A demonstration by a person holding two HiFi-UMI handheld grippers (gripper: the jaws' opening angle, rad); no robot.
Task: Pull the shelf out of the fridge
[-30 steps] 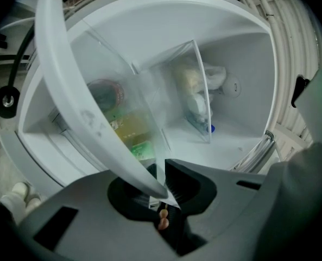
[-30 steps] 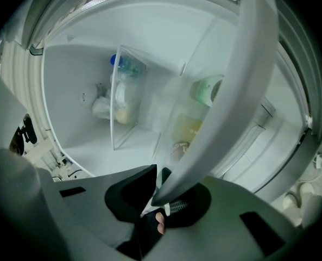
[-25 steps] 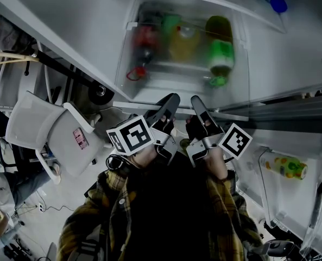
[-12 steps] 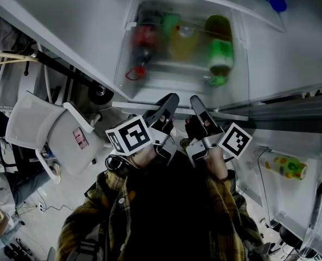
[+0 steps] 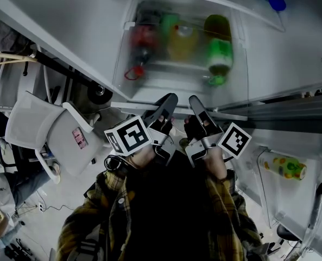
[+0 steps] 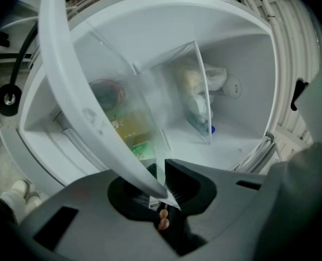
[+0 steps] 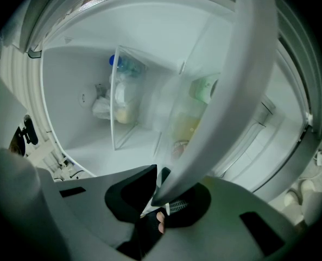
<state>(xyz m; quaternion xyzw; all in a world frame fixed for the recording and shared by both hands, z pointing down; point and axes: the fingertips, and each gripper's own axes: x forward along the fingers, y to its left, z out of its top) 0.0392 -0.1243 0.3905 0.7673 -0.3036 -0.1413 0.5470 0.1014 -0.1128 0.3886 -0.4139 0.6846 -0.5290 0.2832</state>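
Pinched narrow on front lip of shelf [image 6: 79, 102] with left tool [image 6: 161, 185] and right tool [image 7: 162, 194]. Ahead of tips: set in fridge [image 6: 247, 91], loaded with bottles [image 5: 220, 50]. Risks: thin lip slipping from grip; uneven pull jamming shelf, toppling bottles.

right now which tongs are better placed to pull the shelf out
Neither clearly: left tongs and right tongs both clamp the white front rim of the shelf, side by side near its middle. One alone might skew it; pull with both.
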